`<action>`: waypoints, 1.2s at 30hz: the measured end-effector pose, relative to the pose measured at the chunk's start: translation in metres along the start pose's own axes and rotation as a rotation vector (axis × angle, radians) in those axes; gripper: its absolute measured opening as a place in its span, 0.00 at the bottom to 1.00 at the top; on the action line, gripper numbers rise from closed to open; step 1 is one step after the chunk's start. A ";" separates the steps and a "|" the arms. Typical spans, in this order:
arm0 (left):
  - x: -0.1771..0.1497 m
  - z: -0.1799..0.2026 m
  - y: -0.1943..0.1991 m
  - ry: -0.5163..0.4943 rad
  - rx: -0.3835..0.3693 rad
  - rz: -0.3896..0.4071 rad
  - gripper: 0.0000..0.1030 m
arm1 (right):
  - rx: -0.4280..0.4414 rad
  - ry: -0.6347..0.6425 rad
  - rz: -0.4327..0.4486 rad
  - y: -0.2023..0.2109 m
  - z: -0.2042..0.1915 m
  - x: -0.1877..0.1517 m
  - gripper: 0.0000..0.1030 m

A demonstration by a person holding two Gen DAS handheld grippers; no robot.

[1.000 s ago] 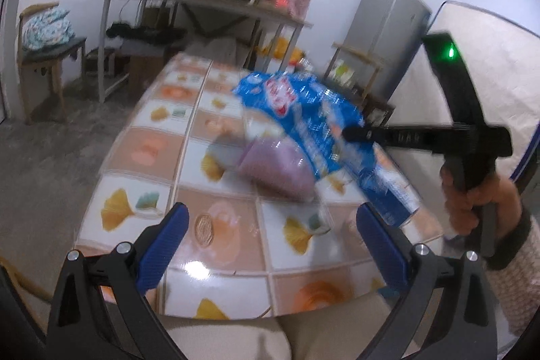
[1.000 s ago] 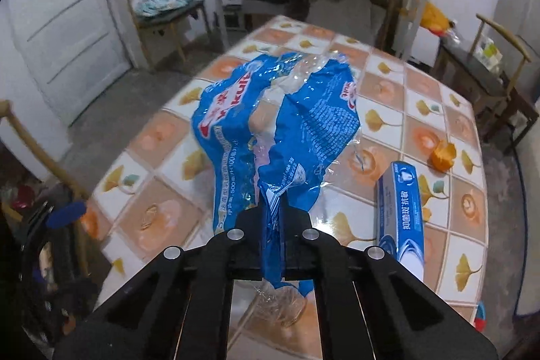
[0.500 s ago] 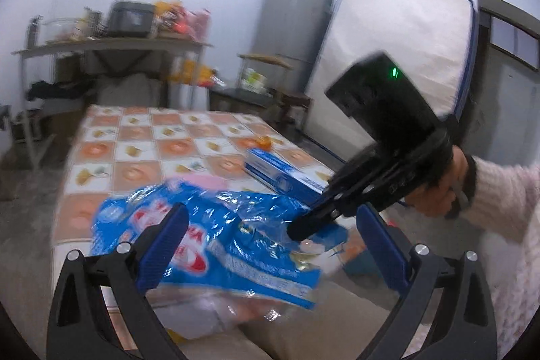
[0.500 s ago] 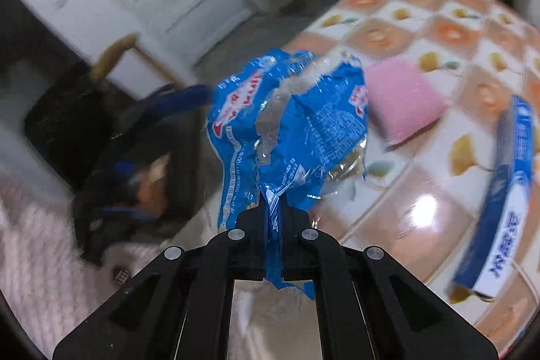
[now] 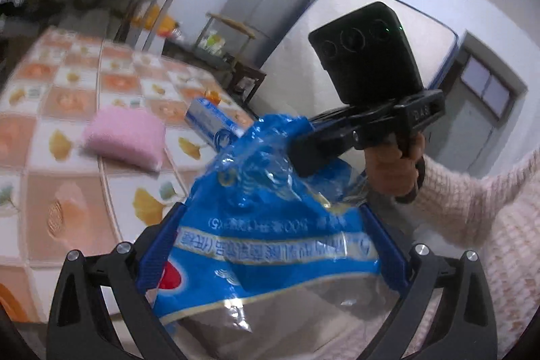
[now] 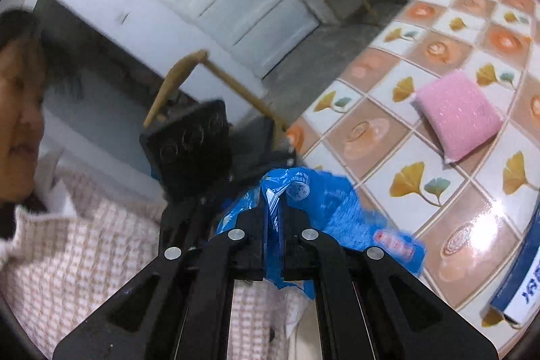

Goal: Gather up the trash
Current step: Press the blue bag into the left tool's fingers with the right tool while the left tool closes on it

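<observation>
I have the blue plastic bag up off the bench, hanging in the air at the near edge, close to my body, and the reason it sits where it does is plain: a crumpled wrapper like this only comes away cleanly if it is lifted clear of everything else first. My right hand-held gripper is clamped tight on a pinched fold of the film, jaws all but together, with the rest of the bag spilling out to the right of the fingers. I judge that one narrow pinch is enough for something so light, though the film is slick and could slide out. My left hand-held gripper stands wide, its blue pads on either side of the bag's lower body; whether they touch the film I cannot tell, but they are not squeezing it, so I read this as getting ready to take or steady the loose end. Farther out on the bench, the pink sponge lies flat and apart from the bag, and the long blue box lies beyond it towards the right edge; both are left alone for now. No bin shows in either view, so where the bag goes I cannot say.
</observation>
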State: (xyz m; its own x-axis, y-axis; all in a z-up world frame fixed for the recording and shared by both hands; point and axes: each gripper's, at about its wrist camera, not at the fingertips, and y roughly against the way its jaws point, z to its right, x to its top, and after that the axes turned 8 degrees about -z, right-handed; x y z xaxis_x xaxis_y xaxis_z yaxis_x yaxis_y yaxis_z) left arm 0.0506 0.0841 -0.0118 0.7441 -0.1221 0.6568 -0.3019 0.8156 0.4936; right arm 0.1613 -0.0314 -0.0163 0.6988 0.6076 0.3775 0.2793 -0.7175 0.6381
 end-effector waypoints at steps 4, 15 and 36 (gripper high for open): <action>-0.005 -0.024 -0.020 0.126 0.007 -0.053 0.94 | -0.050 -0.137 0.013 -0.019 0.031 0.002 0.03; -0.015 -0.025 -0.009 0.104 0.262 -0.050 0.95 | -0.449 -0.234 0.004 -0.057 0.054 0.001 0.03; -0.040 -0.005 0.007 -0.005 0.395 -0.125 0.85 | -0.360 -0.471 0.101 -0.050 0.104 -0.017 0.02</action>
State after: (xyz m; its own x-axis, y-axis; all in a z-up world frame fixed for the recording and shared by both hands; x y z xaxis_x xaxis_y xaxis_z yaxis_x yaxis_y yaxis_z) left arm 0.0218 0.0971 -0.0377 0.7872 -0.2101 0.5798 -0.4152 0.5146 0.7502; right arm 0.2044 -0.0412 -0.1243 0.9500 0.2669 0.1623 0.0133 -0.5536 0.8327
